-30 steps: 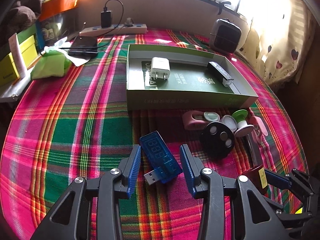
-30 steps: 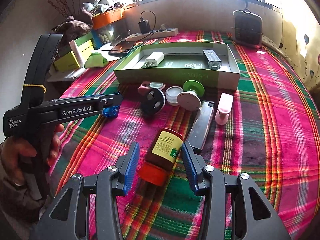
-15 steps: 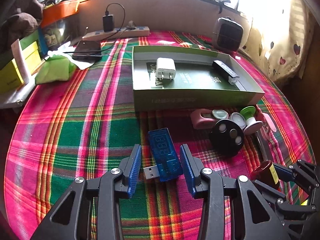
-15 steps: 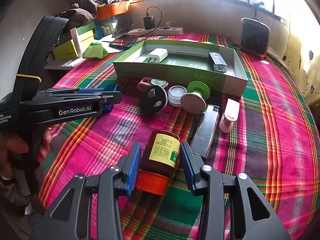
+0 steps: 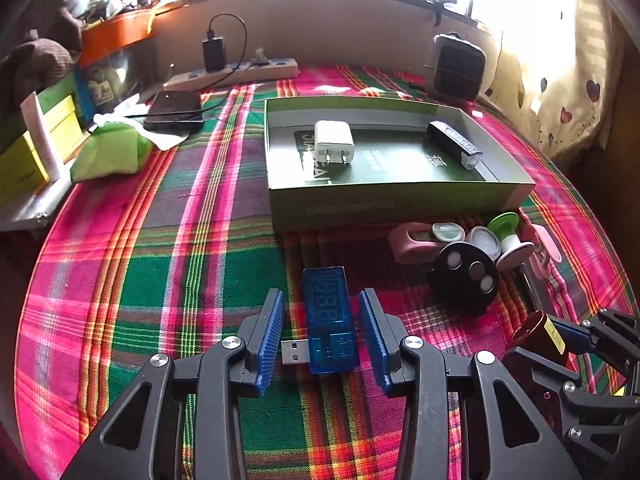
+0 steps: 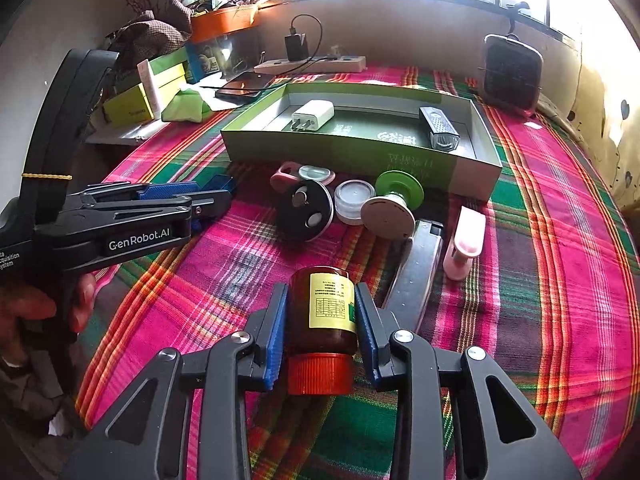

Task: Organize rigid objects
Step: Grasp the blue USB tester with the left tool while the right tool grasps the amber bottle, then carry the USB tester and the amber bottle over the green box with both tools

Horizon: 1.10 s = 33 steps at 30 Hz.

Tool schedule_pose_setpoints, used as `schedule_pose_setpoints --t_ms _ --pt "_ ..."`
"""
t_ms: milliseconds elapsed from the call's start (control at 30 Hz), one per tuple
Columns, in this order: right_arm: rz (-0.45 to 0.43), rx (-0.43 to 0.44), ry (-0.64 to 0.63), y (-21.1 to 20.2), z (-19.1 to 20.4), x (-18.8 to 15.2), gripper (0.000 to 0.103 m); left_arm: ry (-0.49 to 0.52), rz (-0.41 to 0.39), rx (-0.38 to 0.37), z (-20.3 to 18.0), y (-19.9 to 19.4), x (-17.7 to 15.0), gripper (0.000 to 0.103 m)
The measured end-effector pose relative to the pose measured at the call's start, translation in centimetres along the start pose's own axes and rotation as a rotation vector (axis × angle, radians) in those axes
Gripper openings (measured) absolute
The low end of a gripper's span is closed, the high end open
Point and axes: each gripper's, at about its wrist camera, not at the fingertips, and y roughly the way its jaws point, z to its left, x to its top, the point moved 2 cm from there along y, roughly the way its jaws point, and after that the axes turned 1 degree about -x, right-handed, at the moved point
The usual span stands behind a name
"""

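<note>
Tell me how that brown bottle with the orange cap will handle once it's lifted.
The brown bottle looks rigid, so it should not flex as the right gripper closes its jaws around it. Its round, smooth-looking sides may slip or twist between flat pads. Set down lying on the plaid cloth, it could roll.

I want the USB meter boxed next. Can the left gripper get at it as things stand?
Probably yes: the blue USB meter lies flat between the left gripper's open jaws, nothing covering it.
</note>
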Motion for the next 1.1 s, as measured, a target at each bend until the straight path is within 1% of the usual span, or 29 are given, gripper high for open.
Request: schedule_pose_setpoints --t_ms 100,133,167,333,500,1100 --pt "0.001 0.006 0.008 0.0 -0.1 0.0 0.033 -0.003 -0.003 -0.010 0.0 0.0 0.0 0.034" --pt "0.002 0.006 0.009 0.0 -0.1 0.0 0.033 -0.004 -0.003 -0.008 0.1 0.0 0.0 0.030" --pt "0.003 0.007 0.011 0.0 -0.2 0.1 0.033 -0.003 -0.003 -0.005 0.1 0.0 0.0 0.028" --pt "0.009 0.004 0.018 0.1 -0.3 0.2 0.033 -0.002 -0.005 -0.012 0.1 0.0 0.0 0.023" --pt "0.011 -0.004 0.024 0.2 -0.4 0.4 0.033 -0.008 -0.007 -0.015 0.2 0.0 0.0 0.021" --pt "-0.020 -0.036 0.018 -0.2 -0.7 1.3 0.033 -0.007 -0.014 -0.026 -0.1 -0.6 0.2 0.021"
